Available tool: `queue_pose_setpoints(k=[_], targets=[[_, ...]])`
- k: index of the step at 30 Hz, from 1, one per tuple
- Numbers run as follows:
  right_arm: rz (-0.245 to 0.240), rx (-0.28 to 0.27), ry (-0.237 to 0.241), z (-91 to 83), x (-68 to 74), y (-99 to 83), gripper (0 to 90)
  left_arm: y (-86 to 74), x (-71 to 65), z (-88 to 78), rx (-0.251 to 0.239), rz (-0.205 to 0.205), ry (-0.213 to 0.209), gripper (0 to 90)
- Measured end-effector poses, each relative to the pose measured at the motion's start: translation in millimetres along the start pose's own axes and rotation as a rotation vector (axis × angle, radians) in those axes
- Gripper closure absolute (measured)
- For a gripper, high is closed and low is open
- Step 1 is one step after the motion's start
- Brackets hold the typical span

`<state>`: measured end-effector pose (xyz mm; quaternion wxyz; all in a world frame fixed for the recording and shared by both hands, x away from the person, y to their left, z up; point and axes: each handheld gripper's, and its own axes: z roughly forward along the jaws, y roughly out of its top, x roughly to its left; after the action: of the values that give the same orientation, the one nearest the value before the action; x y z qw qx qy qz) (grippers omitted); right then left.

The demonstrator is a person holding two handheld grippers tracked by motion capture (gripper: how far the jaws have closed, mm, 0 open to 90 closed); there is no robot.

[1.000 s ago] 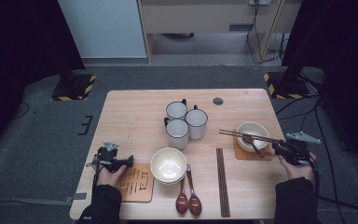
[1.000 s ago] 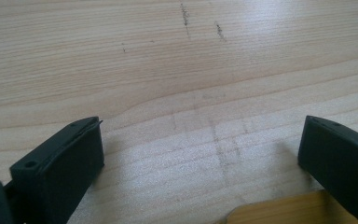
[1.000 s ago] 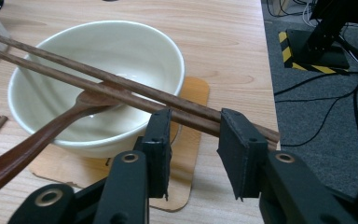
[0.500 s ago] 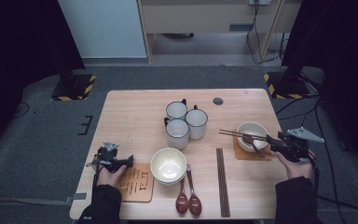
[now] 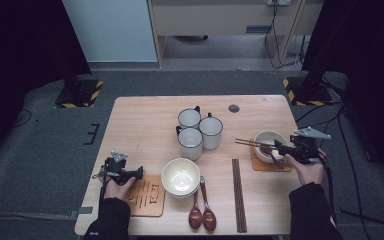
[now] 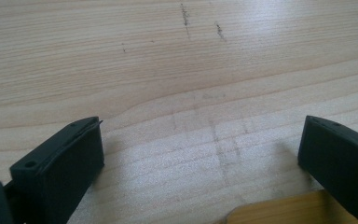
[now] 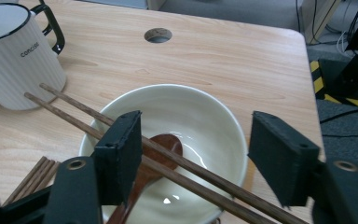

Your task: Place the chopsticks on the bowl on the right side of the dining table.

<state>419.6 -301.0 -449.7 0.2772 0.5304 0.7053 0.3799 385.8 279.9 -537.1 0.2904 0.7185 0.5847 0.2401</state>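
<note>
**Right tool lets go over the bowl**

The right tool (image 7: 193,158) hangs just above the pale bowl (image 7: 205,112), its jaws having just been opening, gripping nothing. A pair of chopsticks (image 7: 177,161) lies across the bowl's rim, passing between the jaws, with a brown spoon (image 7: 161,149) inside the bowl. The left tool (image 6: 200,154) rests released on the tabletop (image 6: 168,56).

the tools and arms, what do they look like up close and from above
Both tools are black. The right tool has two flat, blocky black jaws with a small screw hole by each, and carries a grey three-cornered plate on top in the high view. The left tool has the same plate and a thin dark trailing cable. The person wears dark long sleeves.
</note>
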Motion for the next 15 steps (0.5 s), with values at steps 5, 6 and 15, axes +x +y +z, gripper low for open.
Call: queue_pose_setpoints(k=[5, 6, 15], targets=[[0.009, -0.015, -0.010, 11.4, 0.7, 0.4, 31.3, 0.0, 0.0, 0.0, 0.000, 0.000, 0.000, 0.0], [0.010, -0.013, -0.011, 12.9, 0.5, 0.7, 31.1, 0.0, 0.0, 0.0, 0.000, 0.000, 0.000, 0.0], [0.007, 0.010, -0.030, 25.4, 3.3, 2.4, 26.7, 0.0, 0.0, 0.0, 0.000, 0.000, 0.000, 0.0]])
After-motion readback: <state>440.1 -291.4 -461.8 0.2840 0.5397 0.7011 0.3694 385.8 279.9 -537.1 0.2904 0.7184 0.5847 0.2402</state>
